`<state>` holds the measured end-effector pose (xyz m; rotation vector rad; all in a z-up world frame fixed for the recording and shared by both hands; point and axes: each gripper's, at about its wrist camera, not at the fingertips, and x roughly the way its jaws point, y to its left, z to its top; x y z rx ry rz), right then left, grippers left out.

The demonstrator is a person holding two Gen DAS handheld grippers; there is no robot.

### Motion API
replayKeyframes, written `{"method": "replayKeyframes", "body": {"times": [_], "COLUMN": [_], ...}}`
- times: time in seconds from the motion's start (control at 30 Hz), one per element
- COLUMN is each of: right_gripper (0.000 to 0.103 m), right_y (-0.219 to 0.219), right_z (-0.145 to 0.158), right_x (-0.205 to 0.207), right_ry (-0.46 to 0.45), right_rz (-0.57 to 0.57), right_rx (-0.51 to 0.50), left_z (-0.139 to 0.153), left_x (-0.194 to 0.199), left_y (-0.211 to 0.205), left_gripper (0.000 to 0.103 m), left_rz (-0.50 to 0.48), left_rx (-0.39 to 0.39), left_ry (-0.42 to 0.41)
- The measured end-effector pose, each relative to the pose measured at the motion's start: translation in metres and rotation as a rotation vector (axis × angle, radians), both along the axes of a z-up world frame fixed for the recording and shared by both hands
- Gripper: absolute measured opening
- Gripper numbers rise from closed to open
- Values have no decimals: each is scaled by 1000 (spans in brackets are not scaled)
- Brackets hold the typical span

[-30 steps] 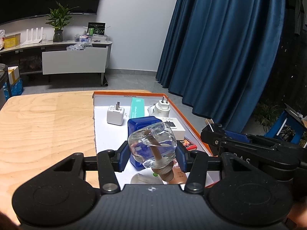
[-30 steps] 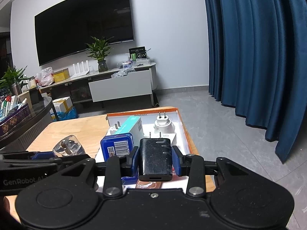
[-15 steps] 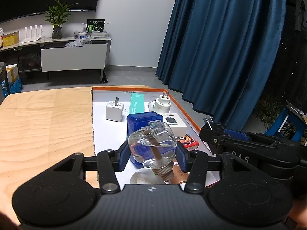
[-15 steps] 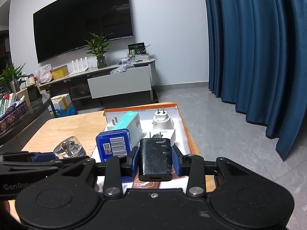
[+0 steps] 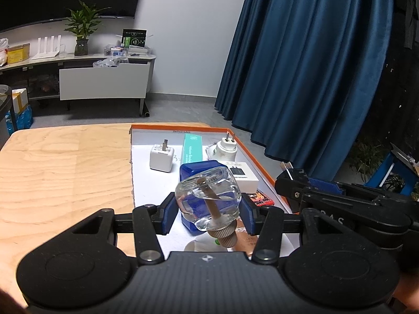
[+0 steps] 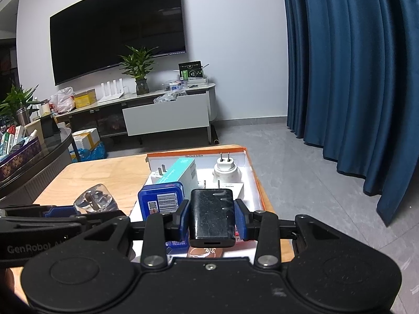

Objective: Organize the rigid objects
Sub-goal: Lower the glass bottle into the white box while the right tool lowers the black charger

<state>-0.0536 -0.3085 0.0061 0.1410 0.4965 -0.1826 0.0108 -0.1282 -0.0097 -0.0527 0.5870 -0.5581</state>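
Glass bottle (image 5: 208, 201) clenched in left tool (image 5: 207, 213), black charger (image 6: 211, 216) in right tool (image 6: 212, 219); lower each toward orange-rimmed tray (image 5: 258, 157) at 12 o'clock, clear of the blue box (image 5: 201, 168).

A tray (image 5: 264, 161) is sitting at the table's (image 5: 65, 167) right edge. Inside it, a charger cube (image 5: 161, 157) is lying left of a long box (image 5: 193, 147), a round plug (image 5: 227, 148) to its right.

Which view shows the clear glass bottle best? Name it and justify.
Left wrist view: the clear glass bottle fills the centre, clamped in the left tool, cap toward the camera. The right wrist view catches only its far end at the left.
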Motion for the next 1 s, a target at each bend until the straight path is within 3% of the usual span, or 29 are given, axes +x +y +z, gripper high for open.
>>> {"method": "replayKeyframes", "body": {"times": [0.73, 1.0], "right_gripper": [44, 44], "right_y": [-10, -13], "right_z": [1, 1], "right_x": [16, 25], "right_ry": [5, 17], "right_rz": [0, -3], "right_rx": [5, 4], "left_z": [-4, -9], "left_x": [46, 67], "left_y": [29, 27], "left_gripper": [50, 50], "left_rz": [93, 60], "left_rx": [-2, 22], "left_ry": [34, 57]}}
